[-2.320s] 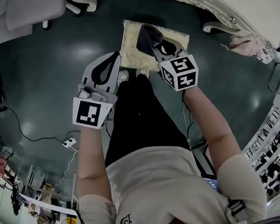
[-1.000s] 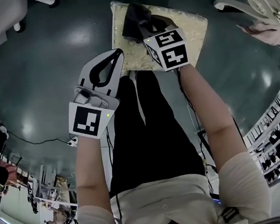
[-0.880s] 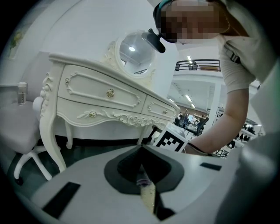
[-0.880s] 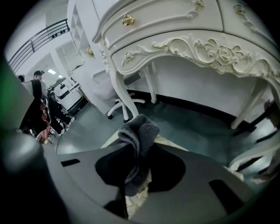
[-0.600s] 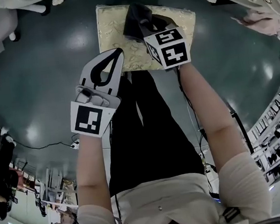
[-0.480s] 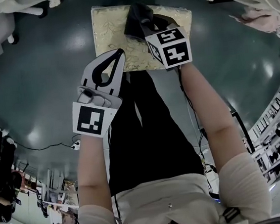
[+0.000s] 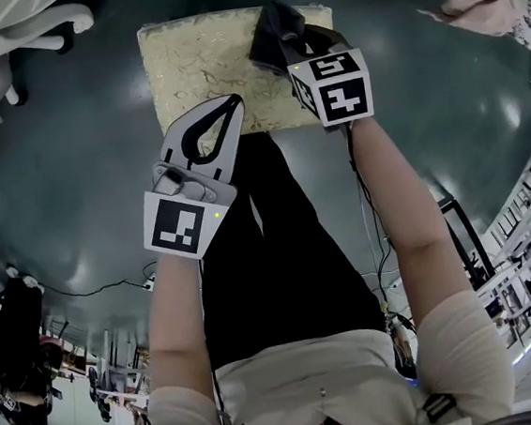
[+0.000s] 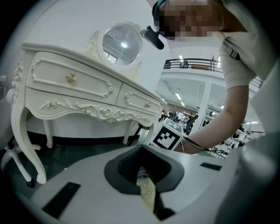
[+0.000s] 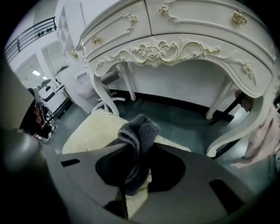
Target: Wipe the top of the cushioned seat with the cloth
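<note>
While over cushioned seat [image 7: 199, 72], dark cloth [image 9: 139, 129] in right tongs [image 9: 134, 173].

One cushioned seat [image 7: 203, 67] and one cloth [image 7: 272, 29] show at top centre. Two grippers appear: left gripper [image 7: 225, 115], right gripper [image 7: 298, 52]. One white dressing table [image 8: 78, 92] carries one mirror [image 8: 121, 46].

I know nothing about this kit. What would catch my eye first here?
A grey cloth bunched in the right gripper, at the far right corner of a pale yellow cushioned seat. Behind stands an ornate white dressing table. The left gripper hangs shut and empty over the seat's near edge.
</note>
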The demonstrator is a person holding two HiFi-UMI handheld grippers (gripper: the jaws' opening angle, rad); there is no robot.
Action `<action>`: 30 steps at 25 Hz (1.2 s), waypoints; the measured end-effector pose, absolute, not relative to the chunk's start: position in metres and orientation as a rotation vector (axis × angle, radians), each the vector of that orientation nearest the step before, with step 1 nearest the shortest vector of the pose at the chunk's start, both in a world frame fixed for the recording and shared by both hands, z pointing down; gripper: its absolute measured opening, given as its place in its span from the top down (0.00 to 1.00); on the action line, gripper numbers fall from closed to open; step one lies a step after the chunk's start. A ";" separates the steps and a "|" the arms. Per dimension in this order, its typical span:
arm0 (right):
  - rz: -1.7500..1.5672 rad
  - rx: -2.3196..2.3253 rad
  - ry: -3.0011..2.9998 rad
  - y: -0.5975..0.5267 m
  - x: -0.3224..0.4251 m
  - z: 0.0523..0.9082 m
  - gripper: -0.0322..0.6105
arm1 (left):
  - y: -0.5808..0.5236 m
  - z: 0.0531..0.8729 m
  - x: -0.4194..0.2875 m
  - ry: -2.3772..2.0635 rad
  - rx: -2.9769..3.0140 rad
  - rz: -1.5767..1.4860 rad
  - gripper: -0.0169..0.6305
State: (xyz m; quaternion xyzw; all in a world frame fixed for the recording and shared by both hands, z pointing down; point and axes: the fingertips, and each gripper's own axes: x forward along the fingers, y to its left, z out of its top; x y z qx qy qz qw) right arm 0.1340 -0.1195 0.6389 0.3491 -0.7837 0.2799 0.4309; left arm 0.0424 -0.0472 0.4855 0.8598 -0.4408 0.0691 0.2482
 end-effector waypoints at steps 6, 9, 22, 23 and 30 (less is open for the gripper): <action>0.687 0.919 -1.921 -0.122 0.174 0.640 0.82 | -0.047 0.489 0.069 -1.145 2.372 0.195 0.95; 0.693 0.959 -1.898 -0.124 0.196 0.642 0.82 | -0.047 0.490 0.079 -1.121 2.388 0.207 0.96; 0.689 1.072 -1.855 -0.116 0.203 0.605 0.83 | -0.032 0.460 0.057 -1.131 2.402 0.161 0.96; 0.697 1.065 -1.875 -0.112 0.192 0.600 0.83 | -0.028 0.458 0.049 -1.137 2.394 0.163 0.95; 0.789 0.966 -1.997 -0.076 0.095 0.586 0.83 | 0.001 0.451 -0.010 -1.182 2.377 0.215 0.96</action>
